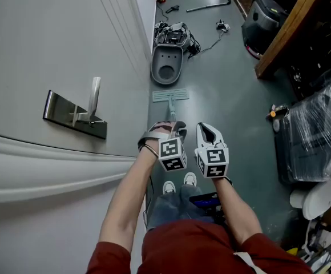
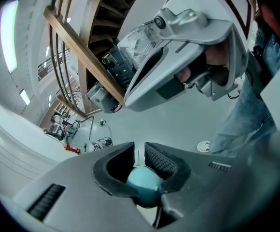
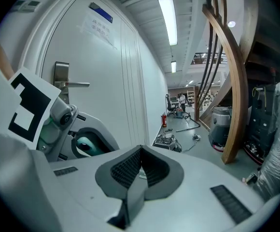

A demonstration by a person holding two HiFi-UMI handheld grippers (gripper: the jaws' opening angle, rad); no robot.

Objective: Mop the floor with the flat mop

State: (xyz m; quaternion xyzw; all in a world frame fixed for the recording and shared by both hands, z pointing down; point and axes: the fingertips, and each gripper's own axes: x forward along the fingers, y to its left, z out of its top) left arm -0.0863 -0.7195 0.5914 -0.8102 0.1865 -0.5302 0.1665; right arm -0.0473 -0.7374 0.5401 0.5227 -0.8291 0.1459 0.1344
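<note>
Left hand-held gripper point(image 2: 139, 149) tight on the flat mop point(image 2: 144, 181), right hand-held gripper point(image 3: 141, 151) with jaws together

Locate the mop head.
Head view, centre: the mop head lies flat on the floor ahead of the left gripper, just short of the grey tub by the door.

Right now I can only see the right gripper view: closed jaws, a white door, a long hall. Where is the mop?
Observer: In the head view, the mop head lies flat on the floor ahead of the person's shoes, just short of a grey tub.
Operator: So what is holding it?
Observer: The left gripper. Its own view shows the jaws shut on the handle, at its round blue-green end.
</note>
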